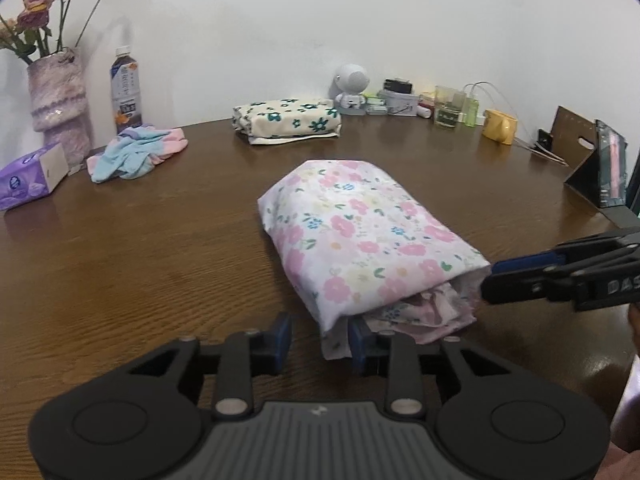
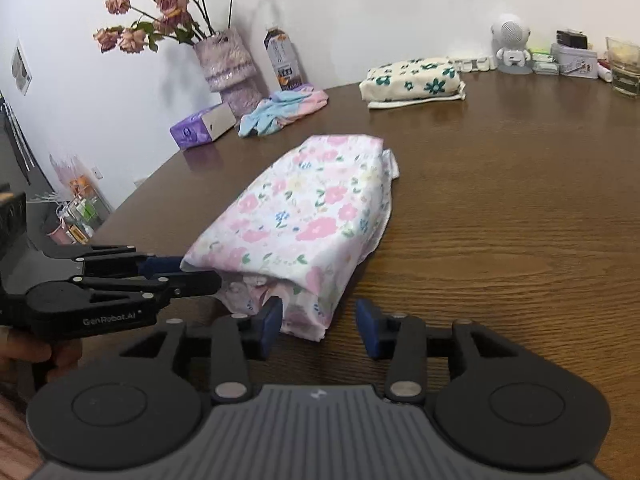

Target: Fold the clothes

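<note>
A folded white cloth with pink flowers (image 1: 360,232) (image 2: 304,216) lies in the middle of the brown wooden table (image 1: 140,248). Its open end, with loose layers showing, faces me. My left gripper (image 1: 320,340) (image 2: 200,274) is open at the near left corner. A flap of cloth lies in the gap, and the left pad stands apart from it. My right gripper (image 2: 320,324) (image 1: 490,278) is open at the near right corner. That corner sits against its left pad, while the right pad is clear of it.
A folded cream cloth with green flowers (image 1: 286,120) lies at the back. A crumpled pastel garment (image 1: 136,154), a purple tissue box (image 1: 30,180), a vase (image 1: 60,104) and a bottle (image 1: 126,92) stand back left. A yellow mug (image 1: 498,126) and a cardboard stand (image 1: 576,148) are on the right.
</note>
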